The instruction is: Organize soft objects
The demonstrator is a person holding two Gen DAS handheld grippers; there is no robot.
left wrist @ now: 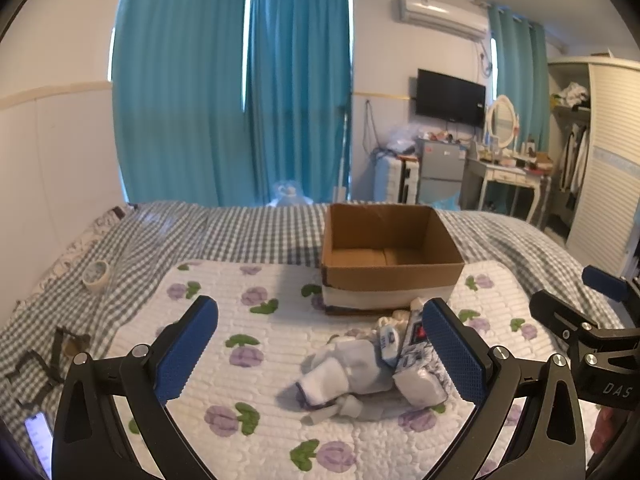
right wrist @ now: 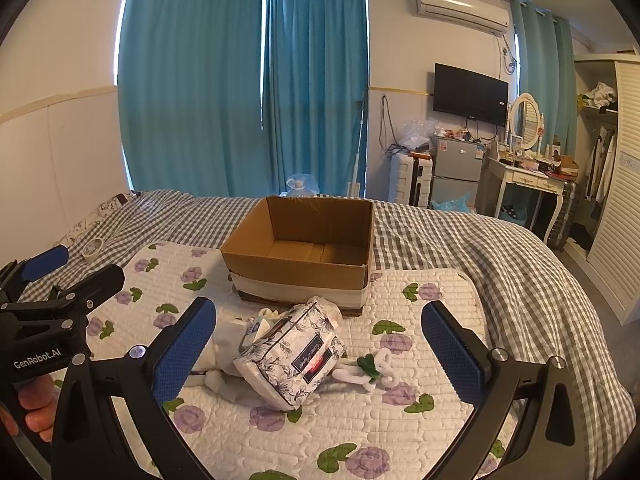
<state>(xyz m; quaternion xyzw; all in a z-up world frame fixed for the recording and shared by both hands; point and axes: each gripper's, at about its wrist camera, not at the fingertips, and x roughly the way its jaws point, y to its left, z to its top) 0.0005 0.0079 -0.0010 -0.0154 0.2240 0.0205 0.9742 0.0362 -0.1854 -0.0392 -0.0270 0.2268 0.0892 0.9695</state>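
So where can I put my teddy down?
The cardboard box looks empty inside. The flowered quilt is bare left of the sock pile. It is crowded around the tissue pack, just before the box.

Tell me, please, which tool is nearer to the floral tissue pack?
Right, as far as I can judge. The right tool is open with the floral tissue pack centred between its fingers; the left tool is open over the white cloth bundle, the pack beside its right finger.
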